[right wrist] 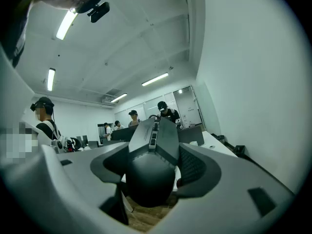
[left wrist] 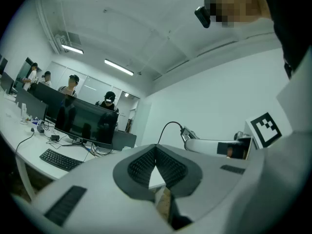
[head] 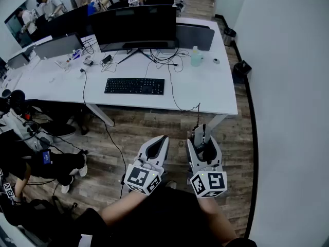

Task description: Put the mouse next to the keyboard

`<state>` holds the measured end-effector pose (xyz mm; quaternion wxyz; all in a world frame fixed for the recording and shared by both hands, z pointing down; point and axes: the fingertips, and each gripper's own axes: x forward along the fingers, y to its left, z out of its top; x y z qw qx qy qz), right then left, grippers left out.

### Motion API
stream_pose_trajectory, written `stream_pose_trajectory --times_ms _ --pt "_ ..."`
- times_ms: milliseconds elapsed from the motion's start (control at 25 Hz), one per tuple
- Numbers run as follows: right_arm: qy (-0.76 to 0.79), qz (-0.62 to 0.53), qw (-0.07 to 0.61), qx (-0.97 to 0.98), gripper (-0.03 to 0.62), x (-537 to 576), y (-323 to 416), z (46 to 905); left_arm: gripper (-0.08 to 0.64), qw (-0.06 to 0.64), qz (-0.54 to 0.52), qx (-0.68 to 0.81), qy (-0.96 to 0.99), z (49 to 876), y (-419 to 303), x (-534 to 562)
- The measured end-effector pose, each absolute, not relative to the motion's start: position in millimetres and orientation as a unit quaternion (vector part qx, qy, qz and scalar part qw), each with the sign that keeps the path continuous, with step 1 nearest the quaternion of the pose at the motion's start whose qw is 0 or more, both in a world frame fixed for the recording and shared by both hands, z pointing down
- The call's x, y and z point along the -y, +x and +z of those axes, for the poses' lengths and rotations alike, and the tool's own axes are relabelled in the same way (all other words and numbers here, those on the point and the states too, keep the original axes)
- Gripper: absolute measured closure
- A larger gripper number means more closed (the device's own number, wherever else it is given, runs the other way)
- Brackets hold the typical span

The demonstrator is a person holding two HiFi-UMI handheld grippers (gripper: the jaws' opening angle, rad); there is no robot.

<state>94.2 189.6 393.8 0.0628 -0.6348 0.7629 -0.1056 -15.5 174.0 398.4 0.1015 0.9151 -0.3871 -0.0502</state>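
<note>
A black keyboard (head: 134, 86) lies on the white desk (head: 211, 89), in front of a wide monitor (head: 139, 27). My right gripper (head: 204, 144) hangs over the wooden floor, short of the desk's front edge. It is shut on a dark corded mouse (head: 198, 134), and the cord (head: 198, 115) runs up to the desk. In the right gripper view the mouse (right wrist: 146, 179) fills the gap between the jaws of my right gripper (right wrist: 152, 157). My left gripper (head: 162, 139) is beside it on the left, shut and empty. Its pads (left wrist: 141, 165) meet at the tips of my left gripper (left wrist: 156, 147), with the keyboard (left wrist: 61, 160) far off.
A pale bottle (head: 196, 56) and loose cables (head: 164, 58) sit behind the keyboard. A person (head: 31, 161) sits at lower left, and others stand at the far desks (head: 49, 4). A white wall (head: 293, 112) closes the right side.
</note>
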Motion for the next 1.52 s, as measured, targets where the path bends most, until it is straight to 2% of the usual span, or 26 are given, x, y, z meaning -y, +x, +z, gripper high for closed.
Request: stream_pose_trajectory --times_ms 280,480,840,1520 --pt "-0.627 -0.104 0.070 -0.769 0.282 -188.8 111.1 392.8 0.557 0.096 -0.042 0.390 0.915 398.3 2.6 -171.9" --pt "-0.622 -0.115 0.089 -0.769 0.281 -185.6 126.7 396.7 0.557 0.128 -0.055 0.397 0.907 397.0 12.1 -170.5" --pt "-0.628 -0.135 0.087 -0.762 0.281 -160.8 136.6 410.7 0.557 0.127 -0.048 0.395 0.909 408.5 18.4 -144.8" --pt "-0.634 -0.158 0.017 -0.757 0.281 -18.3 125.7 434.4 0.557 0.149 -0.055 0.361 0.919 424.8 19.4 10.5"
